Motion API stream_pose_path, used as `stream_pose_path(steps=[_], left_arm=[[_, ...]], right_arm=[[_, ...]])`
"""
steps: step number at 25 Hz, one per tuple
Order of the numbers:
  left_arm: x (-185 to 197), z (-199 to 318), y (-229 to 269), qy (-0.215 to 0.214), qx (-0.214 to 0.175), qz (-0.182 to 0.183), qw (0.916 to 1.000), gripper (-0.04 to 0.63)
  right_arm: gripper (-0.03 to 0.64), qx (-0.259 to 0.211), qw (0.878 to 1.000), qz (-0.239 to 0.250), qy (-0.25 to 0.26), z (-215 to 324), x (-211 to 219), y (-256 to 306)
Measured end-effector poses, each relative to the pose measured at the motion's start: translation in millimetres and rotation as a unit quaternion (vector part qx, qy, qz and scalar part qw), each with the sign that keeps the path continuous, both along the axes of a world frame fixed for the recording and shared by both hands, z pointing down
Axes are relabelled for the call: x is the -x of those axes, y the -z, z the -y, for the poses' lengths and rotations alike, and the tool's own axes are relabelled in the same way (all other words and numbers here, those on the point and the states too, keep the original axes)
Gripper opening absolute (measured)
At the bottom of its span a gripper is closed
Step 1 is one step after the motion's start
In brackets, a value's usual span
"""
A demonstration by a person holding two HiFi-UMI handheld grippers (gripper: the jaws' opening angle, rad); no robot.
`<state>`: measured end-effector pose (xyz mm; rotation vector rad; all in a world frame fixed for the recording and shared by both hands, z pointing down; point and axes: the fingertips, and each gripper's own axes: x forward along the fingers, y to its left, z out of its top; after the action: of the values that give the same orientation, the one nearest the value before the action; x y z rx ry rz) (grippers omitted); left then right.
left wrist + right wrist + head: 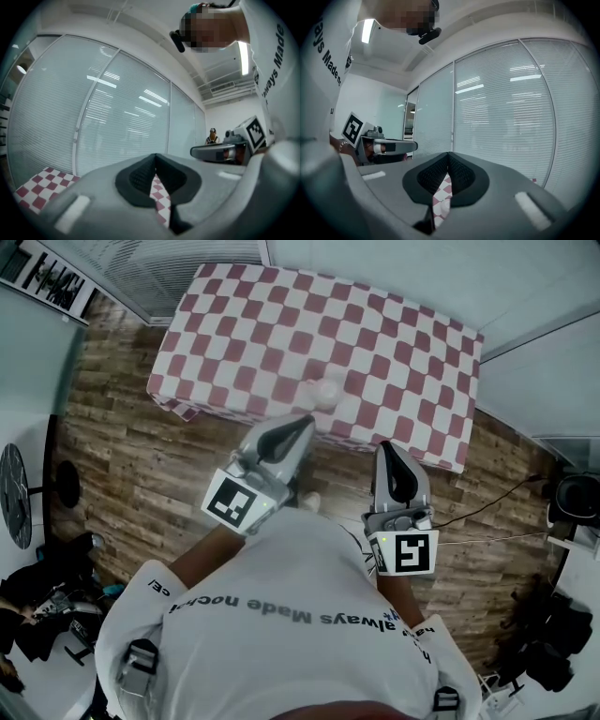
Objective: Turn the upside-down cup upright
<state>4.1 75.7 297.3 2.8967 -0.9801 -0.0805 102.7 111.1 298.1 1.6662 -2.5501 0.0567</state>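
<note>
— On the counter (281,315), where was the cup (325,392)?

— Close to the counter's near edge, about midway along it, a pale cup on the red-and-white checked cloth (375,343). From above it looked small and washed out, so I could not tell whether it stood mouth-down.

— And the left hand-held gripper (302,420)?

— Its jaws were pressed together with nothing between them. Seen from above, its tips reached the counter's near edge, just short of the cup and apart from it.

— The right hand-held gripper (387,448)?

— Likewise closed and empty, held over the wooden floor (141,465) just before the counter's near edge, right of the counter's middle. Its own view showed the cup low in the slit beneath its jaws, on the checked cloth.
</note>
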Motion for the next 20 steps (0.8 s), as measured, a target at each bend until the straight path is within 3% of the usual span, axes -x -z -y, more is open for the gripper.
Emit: stream_pose_path(steps=[11,20], left_arm=[[28,91,5,-0.021,0.012,-0.018,0.9995,0.003],[53,140,0,-0.041,0.009,-0.020,0.9989,0.003]], right_arm=[[0.002,-0.003,1.000,-0.011,-0.012,94,35,8],[0.002,-0.008,0.999,-0.018,-0.028,140,62,6]])
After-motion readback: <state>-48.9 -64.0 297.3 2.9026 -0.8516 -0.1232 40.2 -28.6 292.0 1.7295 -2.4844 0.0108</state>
